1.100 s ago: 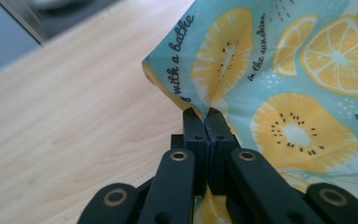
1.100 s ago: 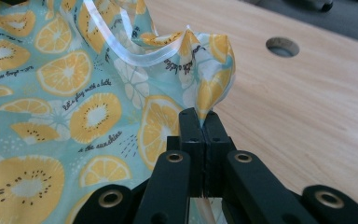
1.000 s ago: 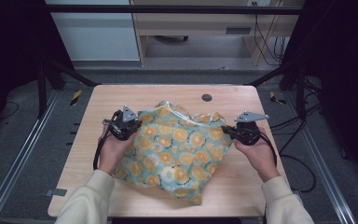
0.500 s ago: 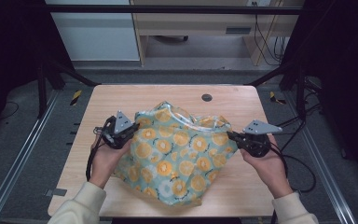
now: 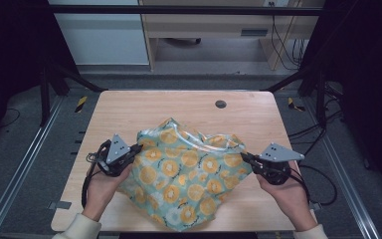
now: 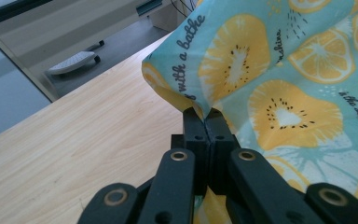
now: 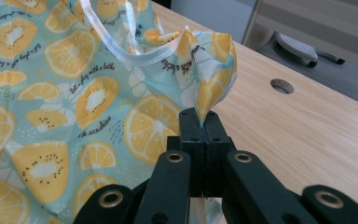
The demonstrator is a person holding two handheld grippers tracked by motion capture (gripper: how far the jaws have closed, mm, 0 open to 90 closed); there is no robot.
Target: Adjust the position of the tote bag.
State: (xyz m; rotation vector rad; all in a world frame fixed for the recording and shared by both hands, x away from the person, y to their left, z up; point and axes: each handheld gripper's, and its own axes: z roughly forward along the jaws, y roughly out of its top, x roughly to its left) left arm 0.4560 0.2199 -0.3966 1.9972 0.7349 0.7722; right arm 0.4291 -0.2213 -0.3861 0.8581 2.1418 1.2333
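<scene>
A teal cloth printed with orange citrus slices (image 5: 191,174) lies spread and rumpled across the near half of the wooden table (image 5: 179,107). My left gripper (image 5: 135,149) is shut on the cloth's left edge, the fabric (image 6: 270,79) pinched between its closed jaws (image 6: 206,122). My right gripper (image 5: 243,158) is shut on the cloth's right edge, where a pinched fold (image 7: 209,88) rises from its closed jaws (image 7: 200,122). A white trim strip (image 7: 135,56) runs along the cloth's far edge. The cloth's near corner hangs at the table's front edge.
A small round hole (image 5: 221,104) sits in the tabletop at the back right, also seen as the hole (image 7: 282,85) in the right gripper view. Bare wood lies beyond the cloth. Cables (image 5: 318,174) trail off the table's right side.
Both grippers have pulled toward the person and slightly apart, dragging the cloth nearer the front edge and flattening it. Both stay shut on the cloth.
</scene>
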